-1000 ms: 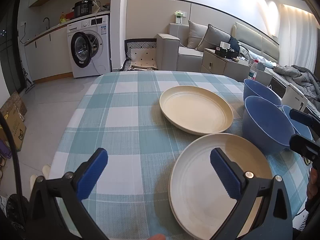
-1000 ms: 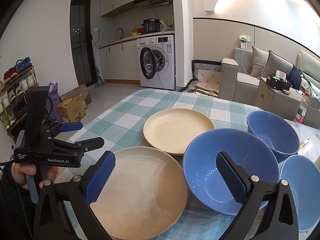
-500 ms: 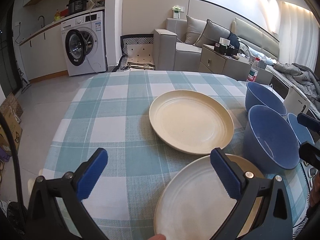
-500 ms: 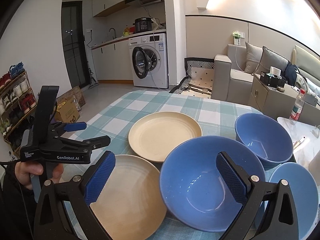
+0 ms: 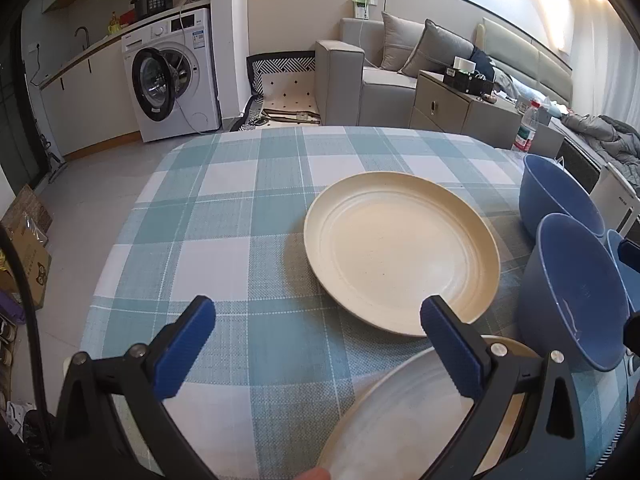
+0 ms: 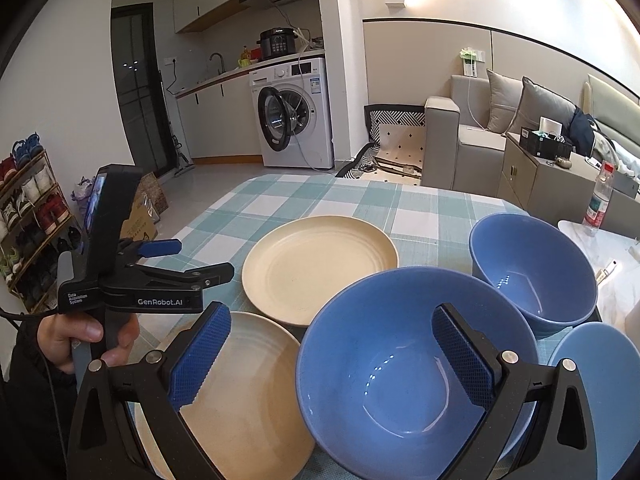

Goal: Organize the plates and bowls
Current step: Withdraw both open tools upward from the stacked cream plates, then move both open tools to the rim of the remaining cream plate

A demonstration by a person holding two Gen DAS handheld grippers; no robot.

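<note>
We hold the left gripper low over the checked tabletop, its blue pads spread wide with nothing between them. Just ahead lies the far cream plate, flat on the cloth; the near cream plate sits under the left gripper's right finger, close to the table edge. Over on the other side, our right gripper hangs wide open above the big blue bowl, pads clear of its rim. Behind that bowl stands a second blue bowl, and a third blue bowl peeks in at the right edge. All three bowls stand upright, bunched close together beside the two plates.
</note>
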